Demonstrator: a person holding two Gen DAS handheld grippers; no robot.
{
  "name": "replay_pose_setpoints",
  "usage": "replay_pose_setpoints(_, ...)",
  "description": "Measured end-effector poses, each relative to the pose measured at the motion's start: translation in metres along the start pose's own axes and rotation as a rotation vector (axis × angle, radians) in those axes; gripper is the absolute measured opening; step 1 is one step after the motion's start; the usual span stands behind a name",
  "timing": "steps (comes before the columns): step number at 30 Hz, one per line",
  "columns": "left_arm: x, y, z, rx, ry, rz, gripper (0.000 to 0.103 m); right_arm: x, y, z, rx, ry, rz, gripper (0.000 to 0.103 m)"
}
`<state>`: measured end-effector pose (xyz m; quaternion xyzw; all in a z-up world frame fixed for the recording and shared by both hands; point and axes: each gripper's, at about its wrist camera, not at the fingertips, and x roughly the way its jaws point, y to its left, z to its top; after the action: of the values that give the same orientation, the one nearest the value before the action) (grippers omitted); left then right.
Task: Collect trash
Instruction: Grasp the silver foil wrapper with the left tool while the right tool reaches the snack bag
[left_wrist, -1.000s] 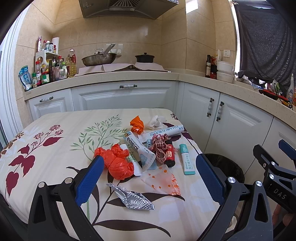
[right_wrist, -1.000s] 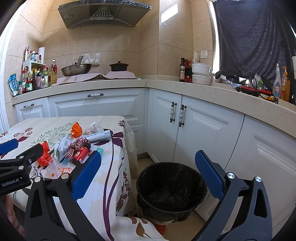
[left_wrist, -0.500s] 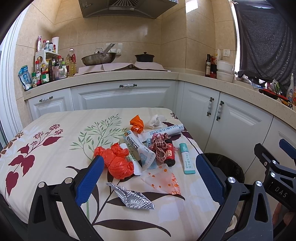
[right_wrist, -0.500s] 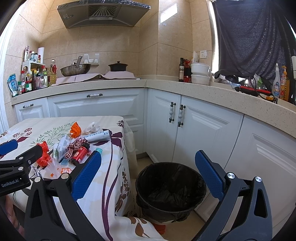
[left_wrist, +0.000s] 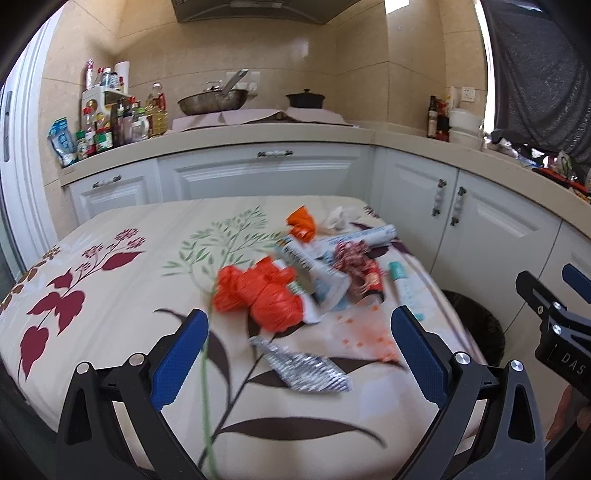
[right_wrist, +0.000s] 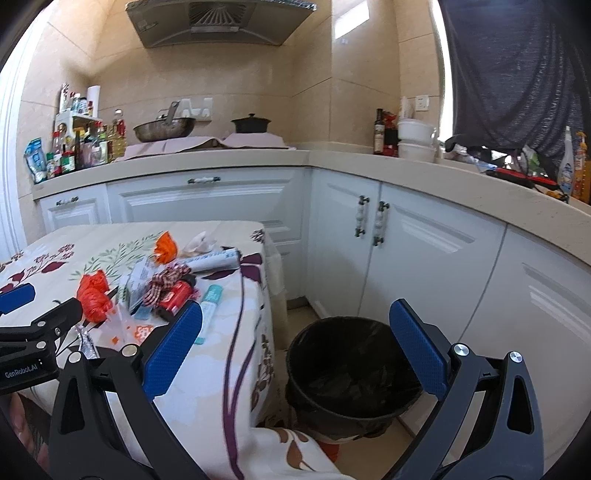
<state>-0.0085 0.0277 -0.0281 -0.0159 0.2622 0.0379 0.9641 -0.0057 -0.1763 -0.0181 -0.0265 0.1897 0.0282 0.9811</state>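
Note:
A pile of trash lies on the flowered tablecloth (left_wrist: 110, 280): a crumpled orange bag (left_wrist: 262, 295), a silver foil wrapper (left_wrist: 306, 365), a clear orange-dotted bag (left_wrist: 362, 328), a white tube (left_wrist: 362, 236), a red can (left_wrist: 371, 278), a teal tube (left_wrist: 402, 284). My left gripper (left_wrist: 299, 350) is open and empty, just above the foil wrapper. My right gripper (right_wrist: 295, 347) is open and empty, held over the floor between the table edge and a black-lined bin (right_wrist: 351, 373). The orange bag (right_wrist: 94, 295) and the teal tube (right_wrist: 210, 297) also show in the right wrist view.
White cabinets (right_wrist: 369, 229) and a beige counter (left_wrist: 258, 133) run along the back and right. A wok (left_wrist: 212, 101), a black pot (left_wrist: 304, 99) and several bottles (left_wrist: 107, 125) stand on it. The bin stands close to the table's right edge.
My left gripper has moved forward and down toward the trash pile, which now looks larger and blurred. My right gripper has shifted slightly left. Both stay open.

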Motion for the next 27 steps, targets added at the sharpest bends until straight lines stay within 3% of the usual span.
replay_pose_setpoints(8,0.010,0.009,-0.010,-0.015,0.061,0.006,0.097,0.006,0.017,-0.001,-0.035,0.024,0.037,0.099)
replay_pose_setpoints(19,0.032,0.002,-0.020,-0.004,0.125,0.050,0.096,0.012,0.011,-0.005,-0.027,0.053,0.040,0.099)
replay_pose_setpoints(27,0.030,0.012,-0.024,0.008,0.123,0.073,0.096,0.018,0.020,-0.009,-0.044,0.073,0.065,0.099)
